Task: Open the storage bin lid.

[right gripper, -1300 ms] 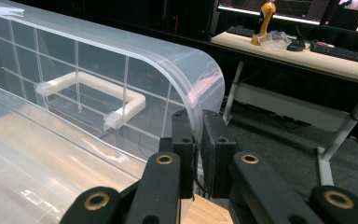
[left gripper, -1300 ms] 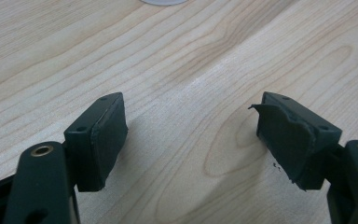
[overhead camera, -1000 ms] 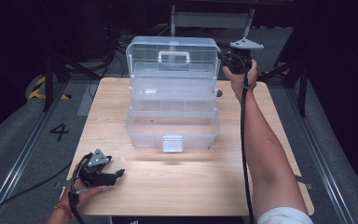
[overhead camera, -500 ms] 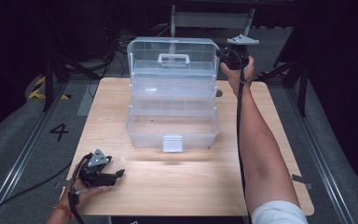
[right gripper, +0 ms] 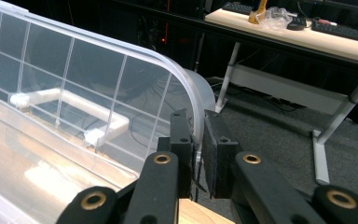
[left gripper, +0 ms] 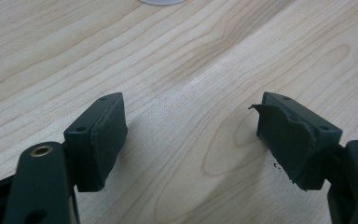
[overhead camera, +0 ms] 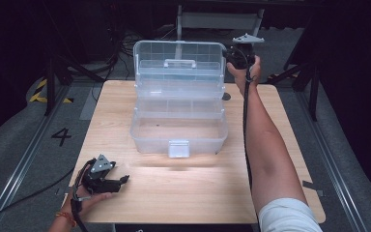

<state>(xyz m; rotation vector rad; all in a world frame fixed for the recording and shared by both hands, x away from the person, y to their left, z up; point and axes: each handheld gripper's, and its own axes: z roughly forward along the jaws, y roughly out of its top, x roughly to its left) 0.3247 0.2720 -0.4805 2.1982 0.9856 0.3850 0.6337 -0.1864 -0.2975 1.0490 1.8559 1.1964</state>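
A clear plastic tiered storage box [overhead camera: 178, 128] stands open in the middle of the wooden table [overhead camera: 198, 193]. Its lid [overhead camera: 178, 53] is raised at the back, with a white handle [overhead camera: 179, 63] on it. My right gripper [overhead camera: 233, 54] is at the lid's upper right corner. In the right gripper view the gripper [right gripper: 198, 140] is shut on the lid's curved rim [right gripper: 186, 100], which sits between its pads. My left gripper [overhead camera: 121, 181] rests at the table's front left. It [left gripper: 191, 135] stands open, with bare wood between its jaws.
The box's lower tray has a white latch [overhead camera: 179, 148] facing the front edge. Behind the table are a desk frame [right gripper: 326, 135], cables and dark floor. Grey floor with rails runs along both sides of the table.
My right gripper has shifted slightly to the left at the lid's corner, still clamped on the rim. The left gripper has not moved.
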